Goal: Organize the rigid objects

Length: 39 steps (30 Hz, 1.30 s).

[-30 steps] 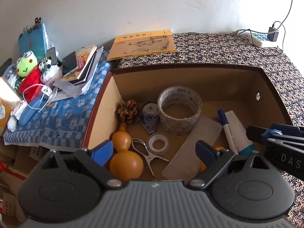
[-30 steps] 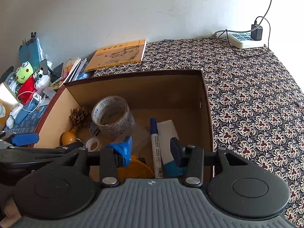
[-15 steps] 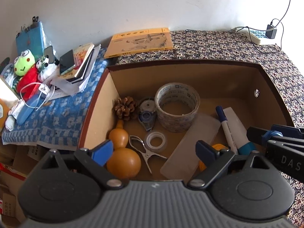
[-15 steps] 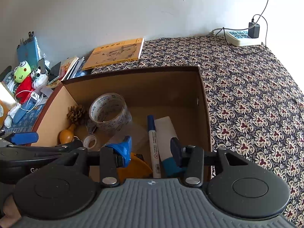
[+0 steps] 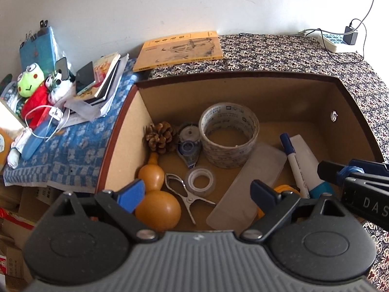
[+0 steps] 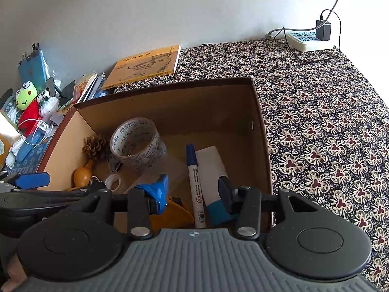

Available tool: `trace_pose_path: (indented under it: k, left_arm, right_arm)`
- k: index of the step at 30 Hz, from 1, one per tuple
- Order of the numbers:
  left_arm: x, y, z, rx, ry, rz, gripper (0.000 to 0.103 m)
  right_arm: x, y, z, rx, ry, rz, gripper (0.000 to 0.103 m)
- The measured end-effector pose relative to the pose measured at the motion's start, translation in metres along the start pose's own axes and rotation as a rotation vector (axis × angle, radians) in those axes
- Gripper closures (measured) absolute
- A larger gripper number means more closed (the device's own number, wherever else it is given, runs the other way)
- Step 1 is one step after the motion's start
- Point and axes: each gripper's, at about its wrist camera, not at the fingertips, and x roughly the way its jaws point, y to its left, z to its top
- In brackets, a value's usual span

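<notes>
Both cameras have pulled back slightly above the box (image 5: 350, 112); left gripper (image 5: 197, 192) and right gripper (image 6: 193, 189) hover released, empty.

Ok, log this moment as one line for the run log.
left gripper: open, empty, over gourd and clip | right gripper: open, empty, over marker | box: tape roll, pinecone inside

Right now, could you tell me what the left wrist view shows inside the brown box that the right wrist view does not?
Only the left wrist view shows the silver metal clip and the blue correction tape dispenser. Only the right wrist view shows the marker's barcoded end. Both show the large clear packing tape roll, brown pine cone, blue-capped white marker and brown cardboard box.
</notes>
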Motion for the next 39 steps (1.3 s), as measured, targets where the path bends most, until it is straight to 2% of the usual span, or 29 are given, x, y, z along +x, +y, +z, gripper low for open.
trace_pose_path:
  k: [22,39]
  left_arm:
    - [0.006,0.0032,-0.0024,-0.012,0.016,0.007,0.01]
    - [-0.0023,0.0092,-0.0031,-0.032,-0.012,0.015,0.01]
  right_arm:
    - [0.0042,0.0027,-0.0023,-0.009,0.007,0.012,0.072]
    - [0.0,0.0081,-0.0016,-0.02,-0.011,0.023,0.072]
